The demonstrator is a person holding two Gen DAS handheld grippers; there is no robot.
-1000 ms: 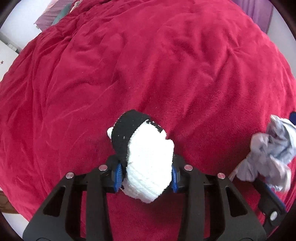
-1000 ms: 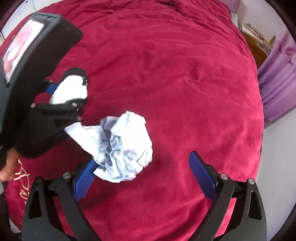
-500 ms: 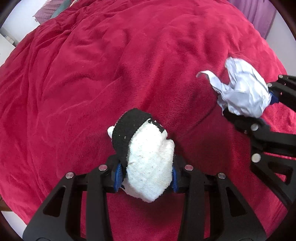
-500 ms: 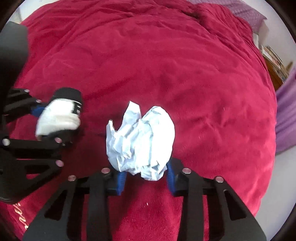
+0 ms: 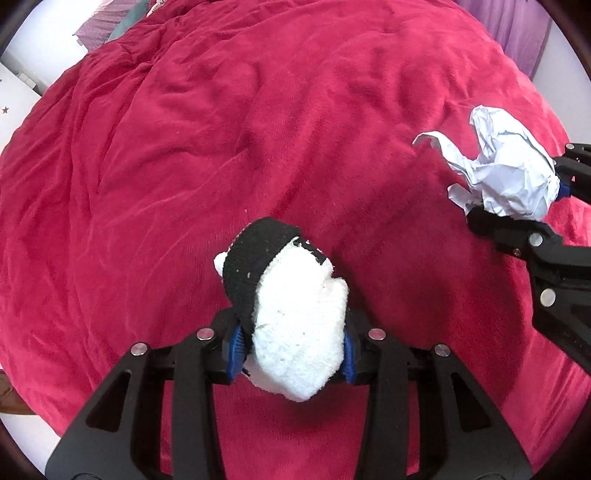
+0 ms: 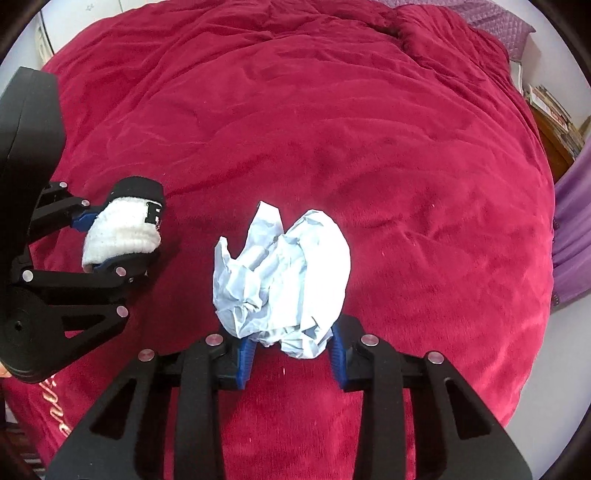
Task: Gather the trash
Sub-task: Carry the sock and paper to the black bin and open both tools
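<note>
You are working in a bedroom of a home. A bed point(image 6: 369, 147) fills nearly the whole of both wrist views, covered by a plush crimson blanket point(image 5: 258, 129) with gold embroidered script near one edge. A quilted purple pillow point(image 6: 498, 26) lies at the head end. Purple curtains point(image 6: 569, 229) hang beside the bed, and a wooden shelf of stacked books point(image 6: 554, 110) stands next to them. White walls point(image 6: 74, 18) enclose the room.
</note>
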